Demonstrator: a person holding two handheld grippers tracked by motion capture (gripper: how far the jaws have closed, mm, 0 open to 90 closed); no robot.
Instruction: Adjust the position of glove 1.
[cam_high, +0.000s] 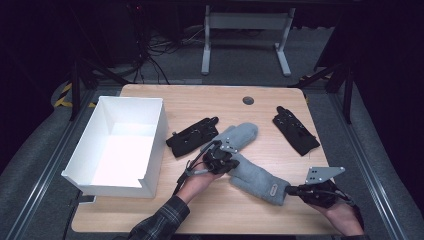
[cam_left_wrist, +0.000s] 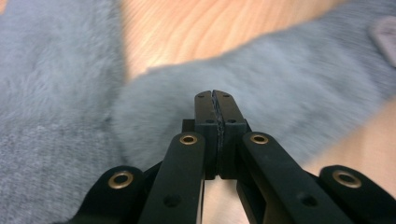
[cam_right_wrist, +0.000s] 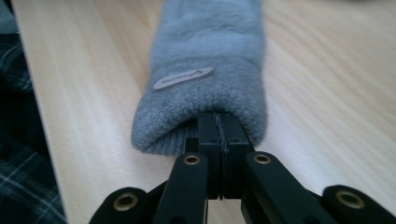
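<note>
A tall white open-topped box (cam_high: 120, 145) walls off the left of the wooden tabletop (cam_high: 210, 100). Two black gloves (cam_high: 192, 136) (cam_high: 295, 129) and two crossed grey fleece mittens (cam_high: 252, 172) clutter the middle; bare wood lies open along the far edge and near edge.

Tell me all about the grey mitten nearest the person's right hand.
The grey mitten is soft, fuzzy fleece with a ribbed knit cuff and a small grey label. It lies flat and slantwise on the wooden table, crossing a second grey mitten. The right gripper, jaws shut, pokes into its cuff opening.
</note>
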